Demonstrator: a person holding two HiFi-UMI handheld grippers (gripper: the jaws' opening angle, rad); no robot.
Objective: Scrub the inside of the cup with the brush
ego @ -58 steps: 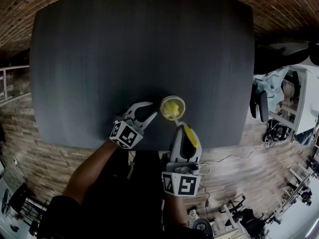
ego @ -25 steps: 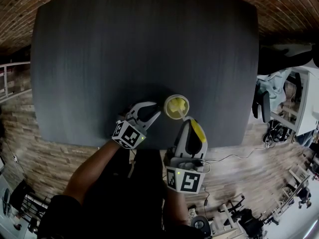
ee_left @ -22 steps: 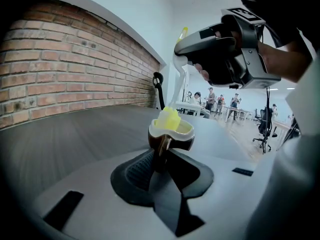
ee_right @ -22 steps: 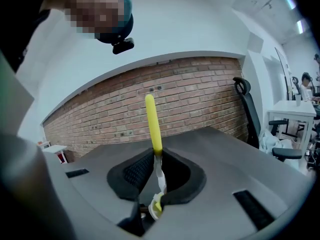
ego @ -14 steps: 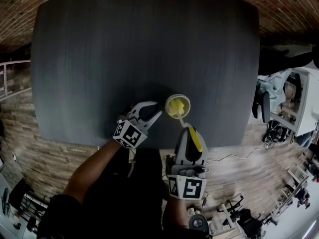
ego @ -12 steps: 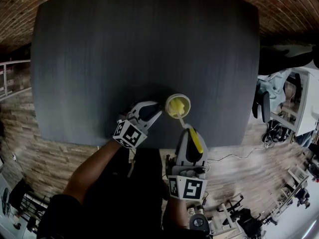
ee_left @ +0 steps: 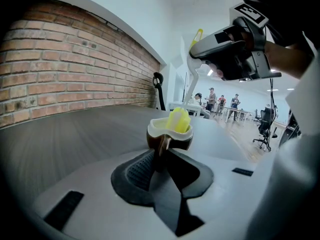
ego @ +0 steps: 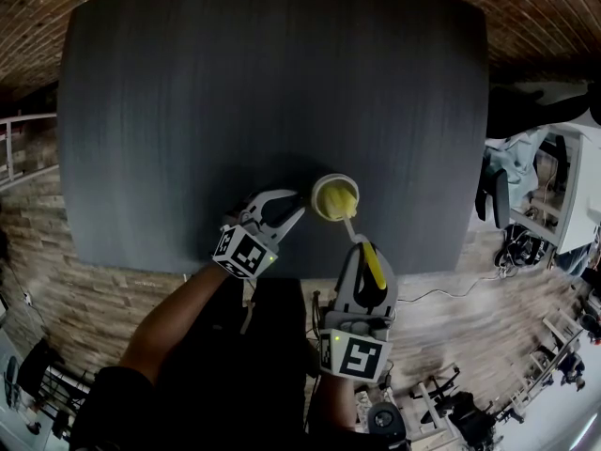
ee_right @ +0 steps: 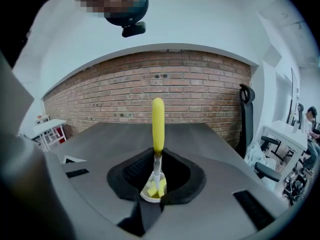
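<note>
A small brown cup (ego: 335,197) with a white rim stands near the front edge of the dark table (ego: 235,83). My left gripper (ego: 299,209) is shut on the cup's handle (ee_left: 163,145) from the left. In the left gripper view the cup (ee_left: 170,134) sits just past the jaw tips. The brush's yellow sponge head (ee_left: 179,120) is inside the cup. My right gripper (ego: 362,252) is shut on the brush, whose yellow handle (ee_right: 158,123) sticks up past the jaws. Below them, its white shaft (ee_right: 157,166) runs down into the cup (ee_right: 152,190).
The table's front edge (ego: 310,275) runs just under both grippers. A brick wall (ee_right: 165,91) stands behind the table's far side. To the right are an office chair (ee_right: 245,109) and white desks (ee_right: 287,134).
My right gripper has shifted slightly right and toward me, and the brush has tilted with its head still in the cup. My left gripper and the cup have stayed put.
</note>
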